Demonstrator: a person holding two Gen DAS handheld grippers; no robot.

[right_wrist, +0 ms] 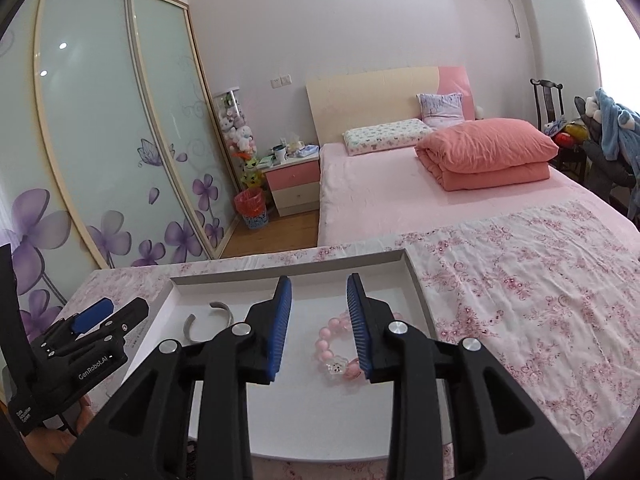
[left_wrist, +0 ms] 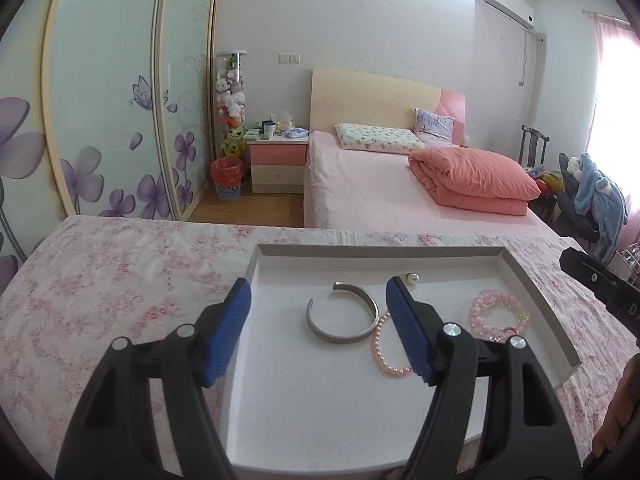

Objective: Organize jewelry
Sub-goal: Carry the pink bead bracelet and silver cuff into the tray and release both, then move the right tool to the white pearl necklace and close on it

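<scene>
The white tray sits just ahead of both hand-held grippers on a desk under a pink floral cloth; the tray looks like light card and may slide on the fabric if nudged. Beyond it the room holds a pink bed and a flowered wardrobe. The left hand-held gripper hangs wide open and empty above the tray, with the silver bangle between its fingers: stiff, smooth, likely slippery, best pinched across the band. The right hand-held gripper is open too, holding nothing, with the chunky pink bead bracelet just under its right finger; it seems light and springy, so grip one bead. The small pearl bracelet touches the bangle, and a pearl earring, tiny and rollable, lies farther ahead
</scene>
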